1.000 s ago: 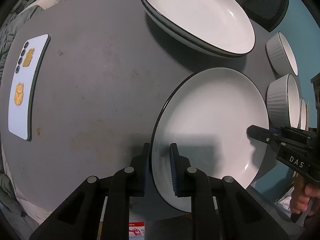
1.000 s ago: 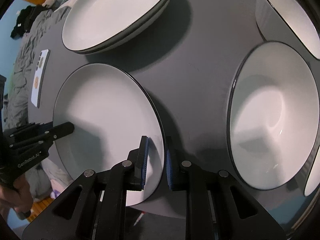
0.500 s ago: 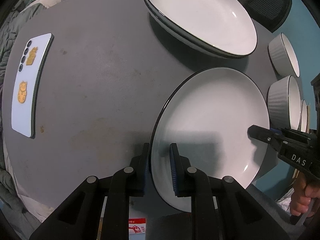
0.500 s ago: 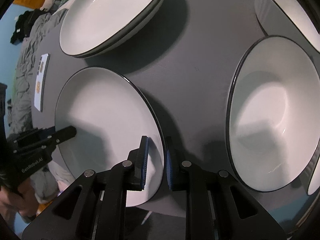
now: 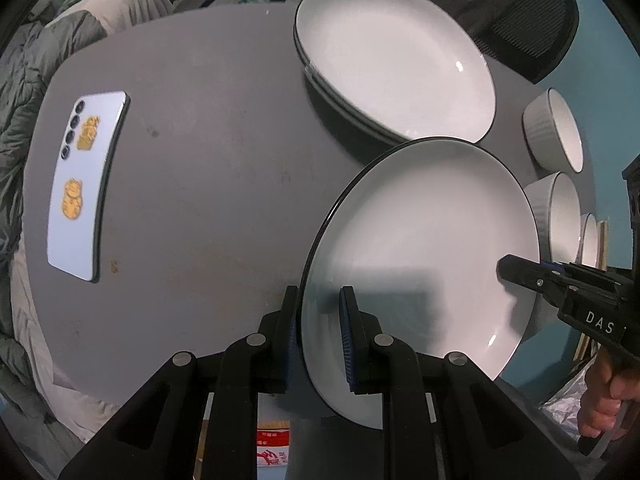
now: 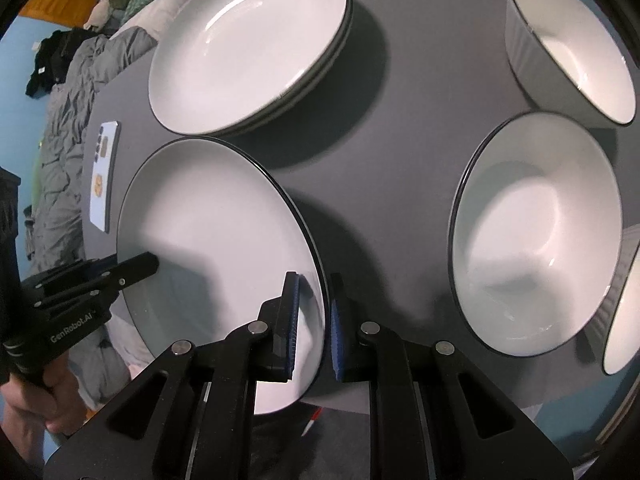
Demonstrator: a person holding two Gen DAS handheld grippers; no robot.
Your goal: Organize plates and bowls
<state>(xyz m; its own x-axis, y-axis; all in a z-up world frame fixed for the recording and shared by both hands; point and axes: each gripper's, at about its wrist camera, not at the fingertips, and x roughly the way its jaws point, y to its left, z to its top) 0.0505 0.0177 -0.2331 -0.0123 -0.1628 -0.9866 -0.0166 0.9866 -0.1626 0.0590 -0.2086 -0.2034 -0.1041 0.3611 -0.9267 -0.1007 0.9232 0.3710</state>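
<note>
Lifted since a second ago, the plate (image 5: 424, 240) hangs clear of the surface (image 5: 208, 184), its rim pinched by left tool (image 5: 318, 332) and right tool (image 6: 314, 320), bound likely for the far stack (image 5: 394, 76).

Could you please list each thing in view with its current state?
Held plate: gripped at opposite rims by both tools, empty.
Left tool: shut on the plate's rim.
Right tool: shut on the plate's rim.
Plate stack: resting on the table, empty.
Nearest bowl: upright, empty.
Phone: lying face down.
</note>
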